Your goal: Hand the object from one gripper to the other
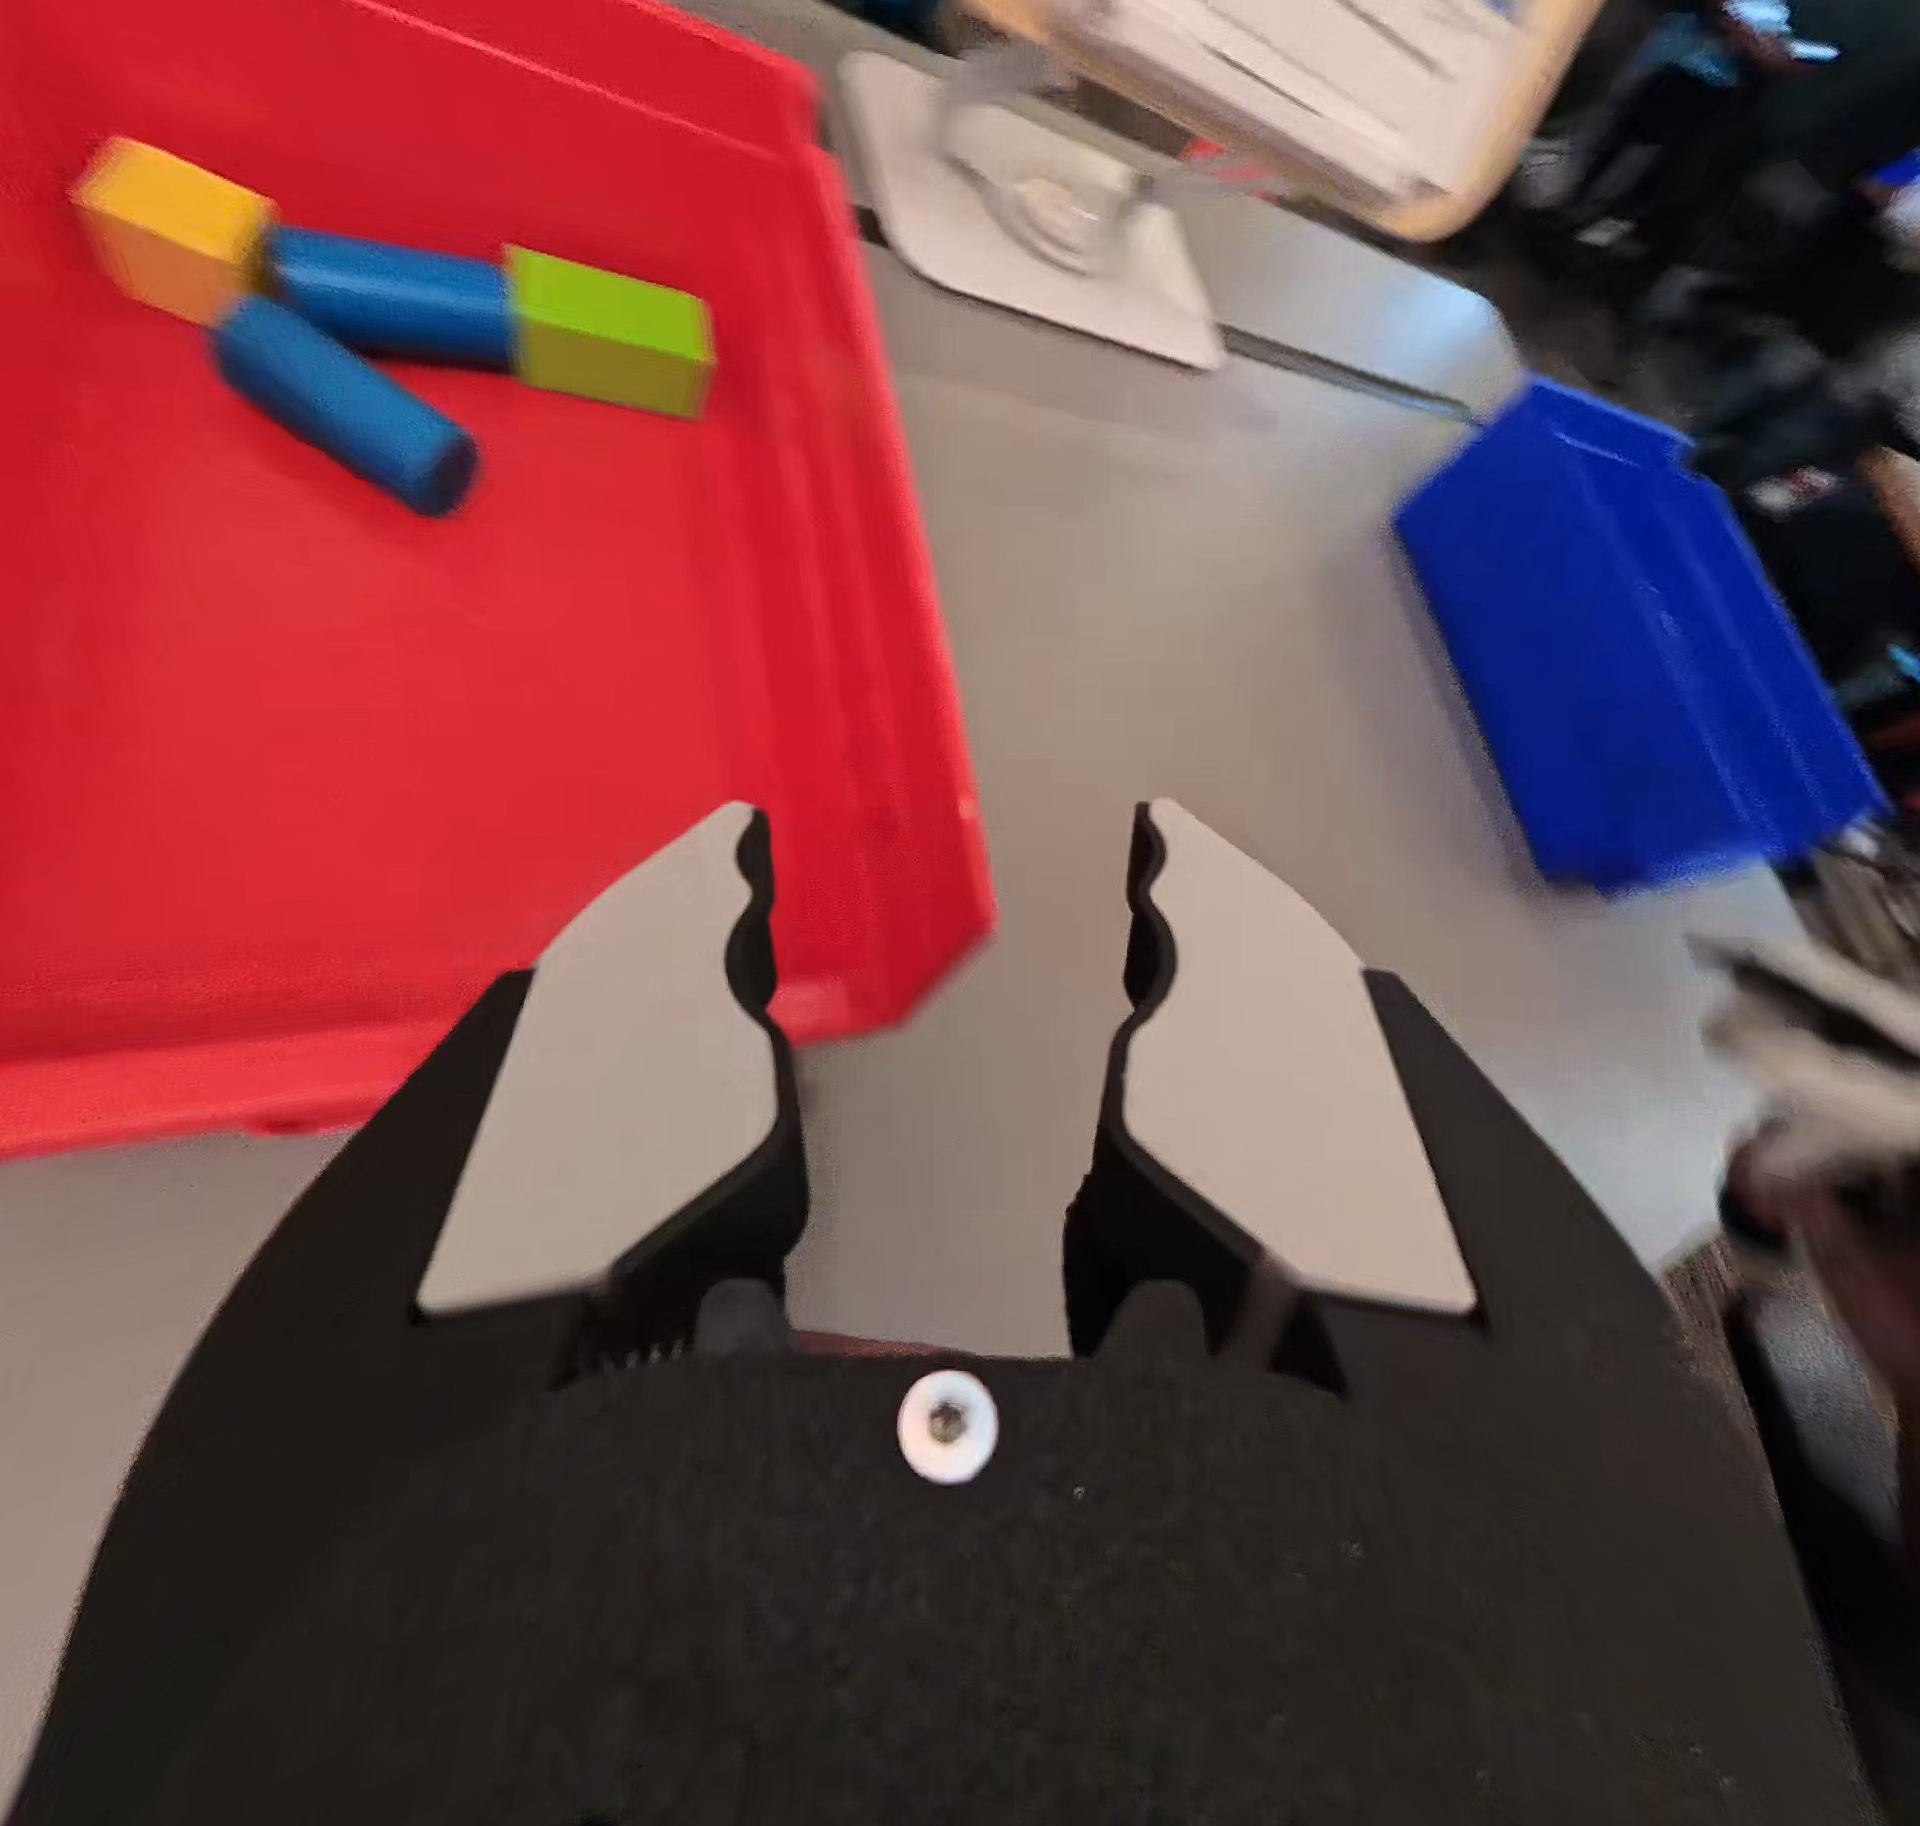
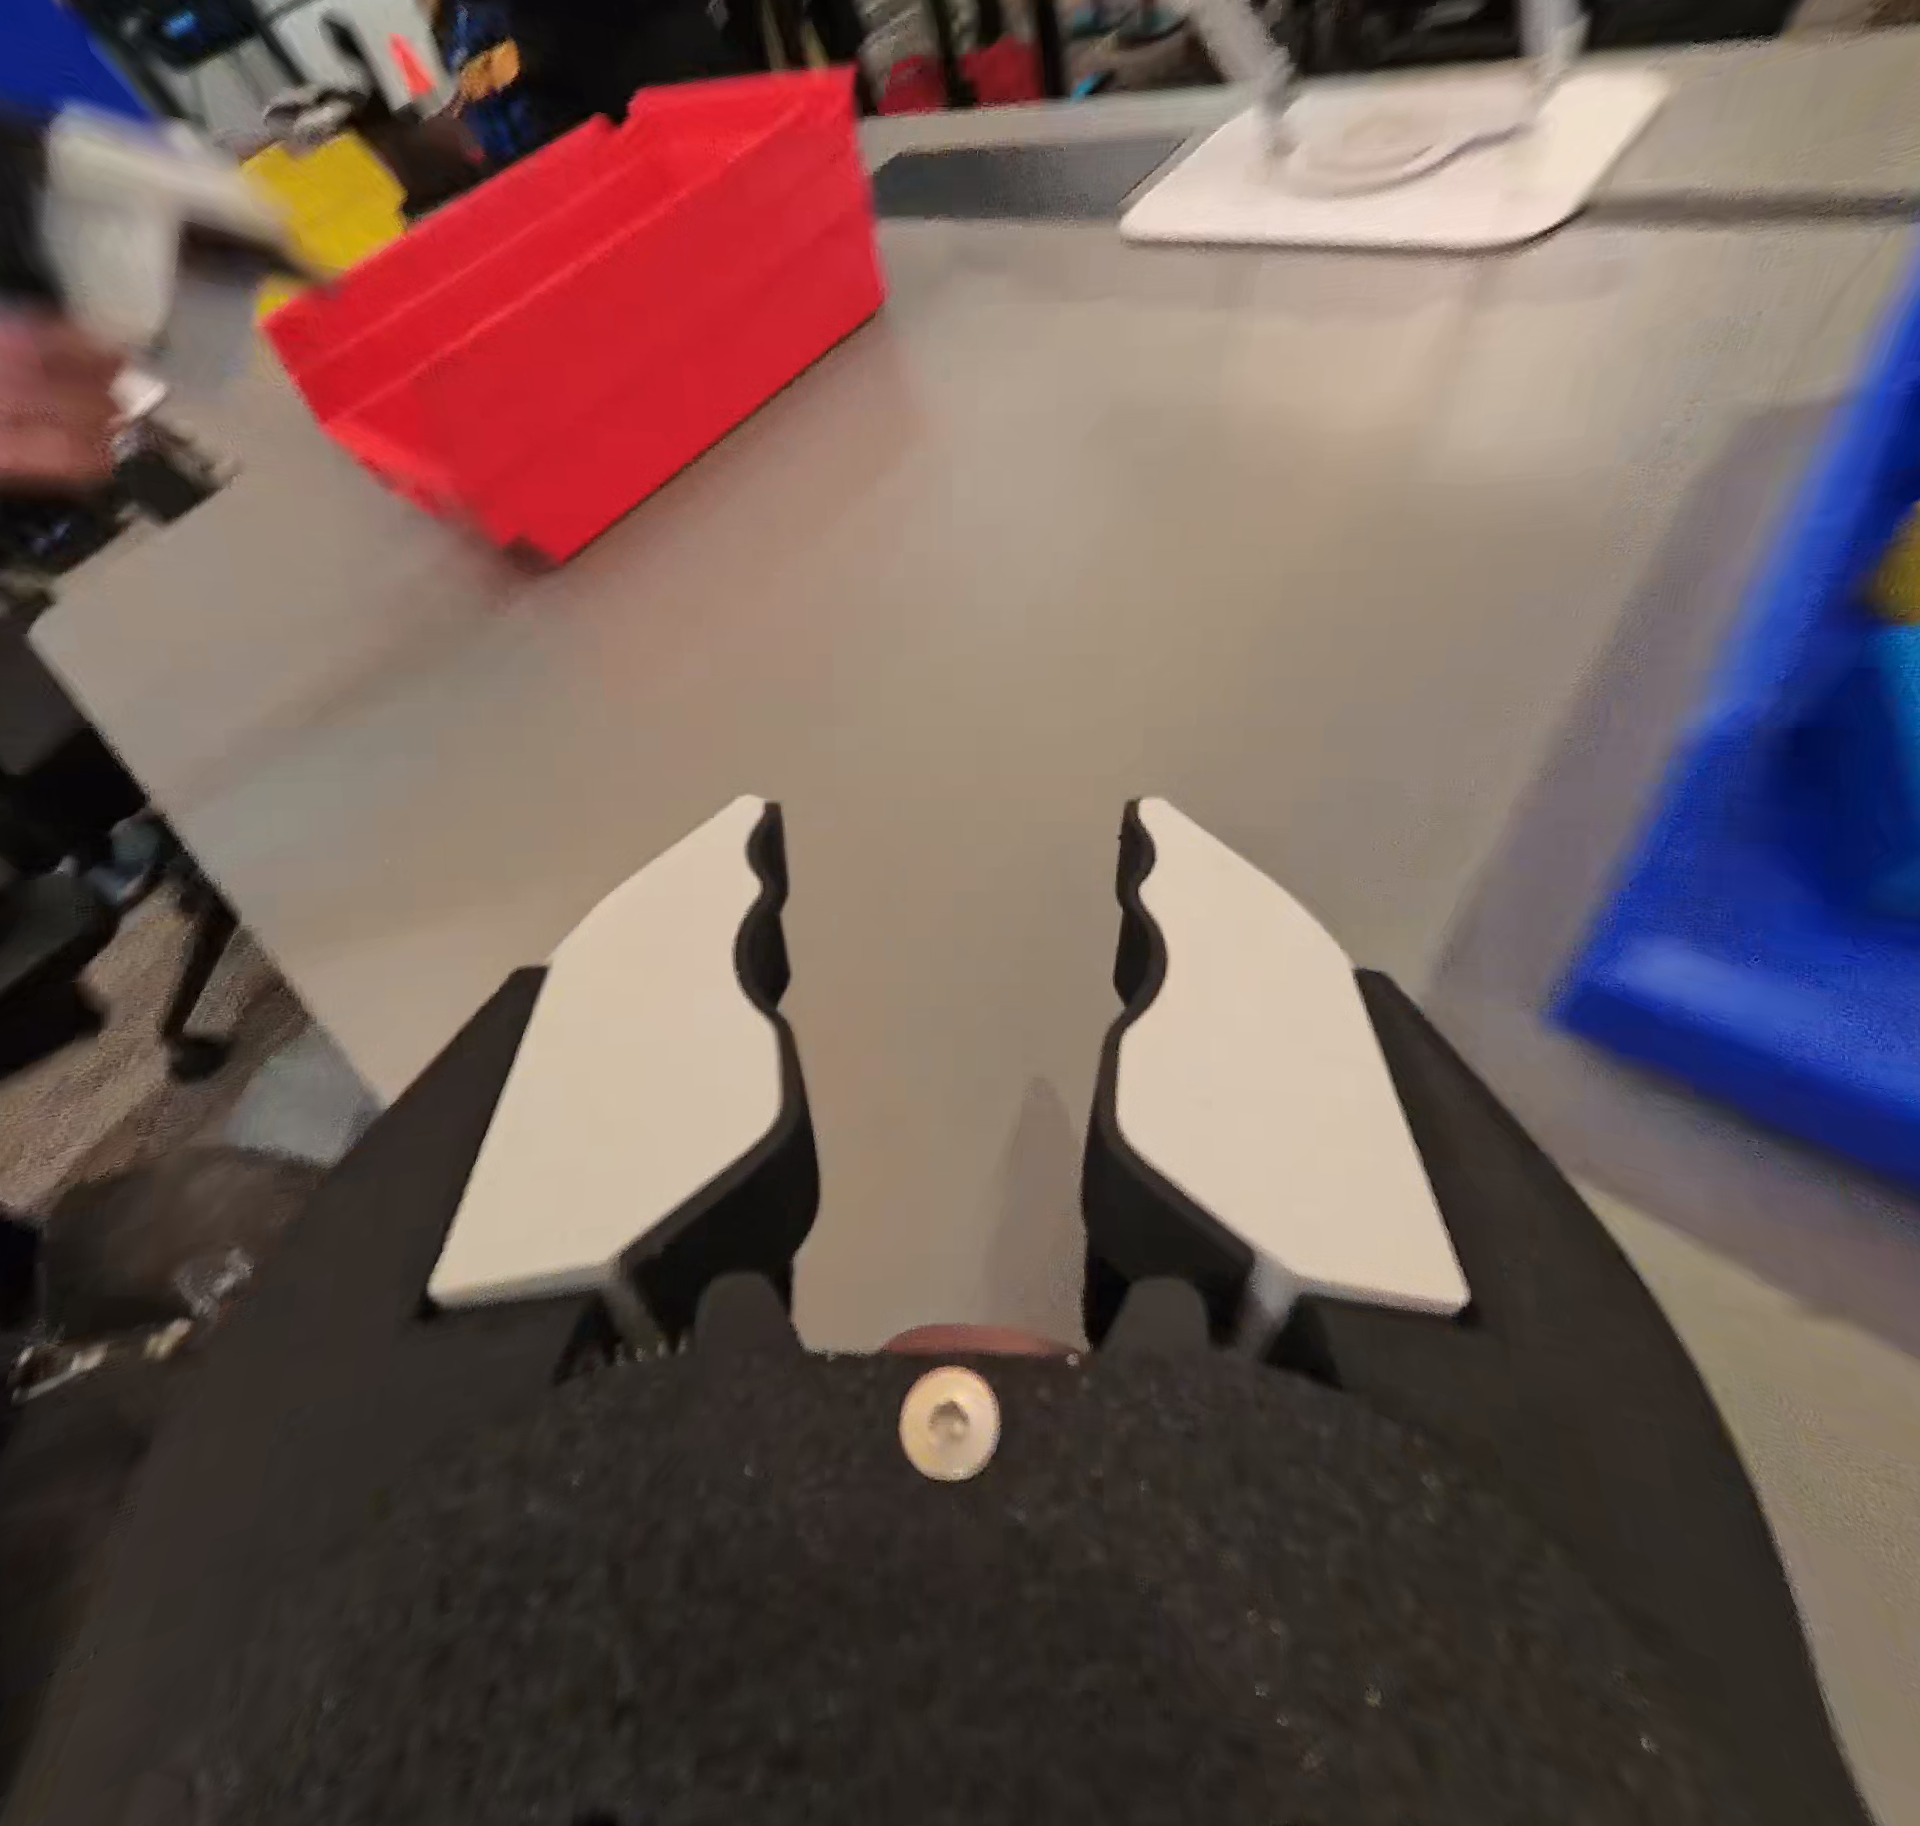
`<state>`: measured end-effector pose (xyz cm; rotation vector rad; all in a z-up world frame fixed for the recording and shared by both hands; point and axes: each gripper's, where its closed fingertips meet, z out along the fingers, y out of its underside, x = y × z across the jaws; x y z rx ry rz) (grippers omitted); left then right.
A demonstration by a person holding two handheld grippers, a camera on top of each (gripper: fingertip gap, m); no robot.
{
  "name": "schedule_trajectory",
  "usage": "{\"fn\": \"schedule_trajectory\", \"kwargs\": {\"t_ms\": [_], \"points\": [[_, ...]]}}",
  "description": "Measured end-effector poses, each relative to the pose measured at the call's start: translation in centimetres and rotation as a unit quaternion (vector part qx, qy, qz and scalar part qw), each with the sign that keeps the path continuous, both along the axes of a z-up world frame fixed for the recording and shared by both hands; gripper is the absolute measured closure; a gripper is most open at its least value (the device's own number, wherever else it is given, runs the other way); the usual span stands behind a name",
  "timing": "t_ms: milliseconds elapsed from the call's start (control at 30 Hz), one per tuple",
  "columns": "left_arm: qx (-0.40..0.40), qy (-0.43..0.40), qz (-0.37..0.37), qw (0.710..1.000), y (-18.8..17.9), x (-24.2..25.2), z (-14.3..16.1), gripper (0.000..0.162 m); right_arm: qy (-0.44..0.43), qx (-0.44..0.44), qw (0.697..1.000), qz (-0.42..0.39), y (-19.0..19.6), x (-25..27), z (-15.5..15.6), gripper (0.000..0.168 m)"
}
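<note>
Pickup step, nothing gripped: both grippers spread and empty.
Left gripper (image 1: 951,826) hangs over the red bin (image 1: 914,571) near rim; next it must reach deeper toward the blue cylinder (image 1: 343,405) beside the green block (image 1: 613,332). Right gripper (image 2: 951,820) waits over the grey table (image 2: 1039,529), level, well clear of the bin.

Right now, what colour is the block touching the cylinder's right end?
Lime green block, clearest in the left wrist view.
</note>
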<state>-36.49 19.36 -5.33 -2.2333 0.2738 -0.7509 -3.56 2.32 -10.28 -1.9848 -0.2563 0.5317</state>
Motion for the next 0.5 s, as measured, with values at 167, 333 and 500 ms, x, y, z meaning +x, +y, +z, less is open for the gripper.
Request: {"fn": "schedule_trajectory", "kwargs": {"t_ms": [167,333,500], "points": [[-0.148,0.065,0.096,0.982,10.8,-1.2,-2.6,0.11,-0.083,0.011,0.995,0.054,-1.9,-5.2,-3.4,0.102],[-0.274,0.09,0.187,0.939,17.2,-3.8,-7.8,0.115,-0.105,0.022,0.991,0.078,-2.8,-6.3,-3.5,0.103],[-0.337,0.081,0.216,0.913,19.0,-4.0,-11.4,0.112,-0.076,0.02,0.994,0.078,-3.0,-5.6,-2.7,0.103]]}}
